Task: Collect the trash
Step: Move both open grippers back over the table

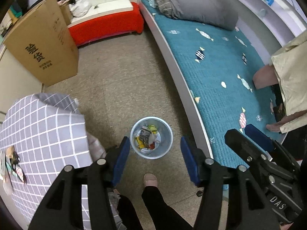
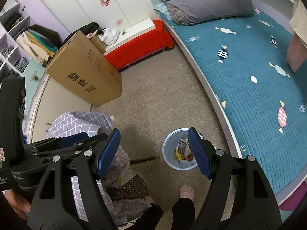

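Biggest thing in the room is the bed (image 1: pixel 220 72) with its teal candy-print quilt, running along the right side with a grey duvet (image 1: pixel 193 2) bunched at the far end. Then there's the tall cardboard box (image 1: pixel 46 48) standing on the floor to the left, a red bench (image 1: pixel 107 26) against the back wall, and a tabletop (image 1: pixel 44 126) under a grey checked cloth at the near left, with a few wrappers (image 1: pixel 14 164) lying on its near edge. They might be trash too, can't really say from here.

The actual target, as far as I can judge, is the small pale-blue trash bin (image 1: pixel 151 137) on the floor just beside the bed frame, already holding crumpled wrappers (image 1: pixel 147 140). It's round, so no long axis to worry about, just the open mouth facing up.

Left tongs (image 1: pixel 152 158) are spread apart and empty, and the bin sits straight ahead, framed right between the two blue pads. Right tongs (image 2: pixel 153 153) are also apart and empty; from that camera the bin lies under the right-hand pad, so off to one side. So the left hand looks better lined up on the bin. The person's slippered foot (image 1: pixel 150 180) is just short of the bin.
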Demonstrator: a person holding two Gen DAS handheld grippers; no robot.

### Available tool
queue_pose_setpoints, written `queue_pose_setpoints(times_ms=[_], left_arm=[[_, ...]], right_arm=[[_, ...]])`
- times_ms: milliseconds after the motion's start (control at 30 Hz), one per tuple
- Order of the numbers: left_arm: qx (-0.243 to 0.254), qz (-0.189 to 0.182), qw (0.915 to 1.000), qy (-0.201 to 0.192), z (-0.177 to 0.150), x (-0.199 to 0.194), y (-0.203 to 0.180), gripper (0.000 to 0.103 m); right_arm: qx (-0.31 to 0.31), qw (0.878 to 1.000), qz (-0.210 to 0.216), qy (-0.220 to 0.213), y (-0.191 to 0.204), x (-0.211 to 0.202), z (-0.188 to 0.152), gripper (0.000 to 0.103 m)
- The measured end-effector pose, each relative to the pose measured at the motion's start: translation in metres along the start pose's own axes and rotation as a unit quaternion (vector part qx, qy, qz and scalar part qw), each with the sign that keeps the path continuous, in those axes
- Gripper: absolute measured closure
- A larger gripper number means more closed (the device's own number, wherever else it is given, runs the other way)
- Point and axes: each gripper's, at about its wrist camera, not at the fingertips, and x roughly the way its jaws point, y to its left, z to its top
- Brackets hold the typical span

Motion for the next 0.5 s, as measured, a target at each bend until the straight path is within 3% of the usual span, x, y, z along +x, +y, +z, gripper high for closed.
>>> queue_pose_setpoints(times_ms=[267, 500], left_arm=[[-0.051, 0.019, 0.9984, -0.013, -0.027, -0.024, 0.044, 0.048], [-0.111, 0.041, 0.9928, -0.017, -0.059, -0.049, 0.116, 0.048]], right_arm=[[-0.045, 0.998, 0.028, 0.018, 0.042, 0.009, -0.011, 0.031], [-0.098, 0.993, 0.06, 0.037, 0.111, 0.022, -0.028, 0.031]])
